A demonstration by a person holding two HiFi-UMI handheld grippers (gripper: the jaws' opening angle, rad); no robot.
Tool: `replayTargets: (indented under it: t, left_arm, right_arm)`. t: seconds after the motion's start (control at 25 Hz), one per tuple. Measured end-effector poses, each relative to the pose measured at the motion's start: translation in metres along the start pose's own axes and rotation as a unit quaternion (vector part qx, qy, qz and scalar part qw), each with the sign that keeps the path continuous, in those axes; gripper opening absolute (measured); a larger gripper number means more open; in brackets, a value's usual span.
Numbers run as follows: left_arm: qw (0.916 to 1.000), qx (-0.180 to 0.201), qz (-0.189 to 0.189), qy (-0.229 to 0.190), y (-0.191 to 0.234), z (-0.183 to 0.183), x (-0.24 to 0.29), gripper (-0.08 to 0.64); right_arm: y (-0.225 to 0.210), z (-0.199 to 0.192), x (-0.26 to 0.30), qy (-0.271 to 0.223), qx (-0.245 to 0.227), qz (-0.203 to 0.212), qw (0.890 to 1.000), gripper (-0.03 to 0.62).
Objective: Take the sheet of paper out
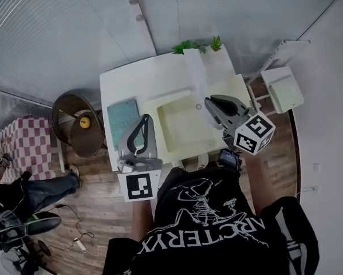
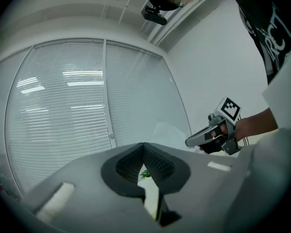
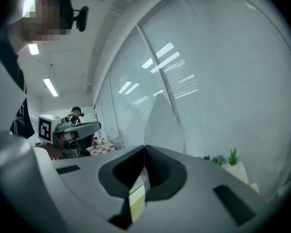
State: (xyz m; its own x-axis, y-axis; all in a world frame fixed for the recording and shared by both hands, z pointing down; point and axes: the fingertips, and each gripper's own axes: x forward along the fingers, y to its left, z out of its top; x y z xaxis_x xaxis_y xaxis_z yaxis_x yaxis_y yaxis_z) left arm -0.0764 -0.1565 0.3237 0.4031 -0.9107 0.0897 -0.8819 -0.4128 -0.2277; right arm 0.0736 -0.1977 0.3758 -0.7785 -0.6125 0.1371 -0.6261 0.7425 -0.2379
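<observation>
- A teal book (image 1: 123, 116) is noted on the white table (image 1: 137, 79), at 9 o'clock from the pale yellow folder (image 1: 185, 125). The two lie just beside each other.
- The left gripper (image 1: 145, 119) is held level over the table's near edge, at 8 o'clock from the folder. Its jaws are seen meeting at the tips with nothing pinched between them. No contact with book or folder is made out.
- The folder lies flat at mid-table and is not held down by anything.
- The sheet of paper (image 1: 197, 76) is seen standing upright over the folder's far right corner. It runs toward 12 o'clock from the right gripper, in the direction of the plants (image 1: 197, 44).
- The right gripper (image 1: 208, 101) is clamped fully on the sheet's lower edge, and in its own view the white sheet rises straight from the closed tips. Whether the lowest corner is clear of the folder cannot be told.
- Step judged: the withdrawal itself is under way, with the sheet gripped and raised above the folder, so the task is reckoned nearly done.
- Next move, as judged: the sheet is to be carried clear toward 3 o'clock or onto bare table, with the pinch kept firm so that the thin paper is not dropped or creased. The left gripper could be set on the folder to steady it if the sheet drags.
</observation>
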Motion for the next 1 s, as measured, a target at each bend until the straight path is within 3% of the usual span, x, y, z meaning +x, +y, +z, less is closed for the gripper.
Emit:
replayTargets:
  t: [0.32,1.0]
  left_arm:
    - [1.0,-0.004,0.002,-0.005,0.001,0.001,0.003,0.011]
    - [0.9997,-0.009,0.012,-0.019,0.011,0.011,0.005,0.011]
  right_arm:
    - [0.028,0.056,-0.001,-0.071,-0.126,-0.058,0.988,0.014]
    - [0.035,0.078,-0.011,-0.1,-0.195,-0.097,0.971,0.012]
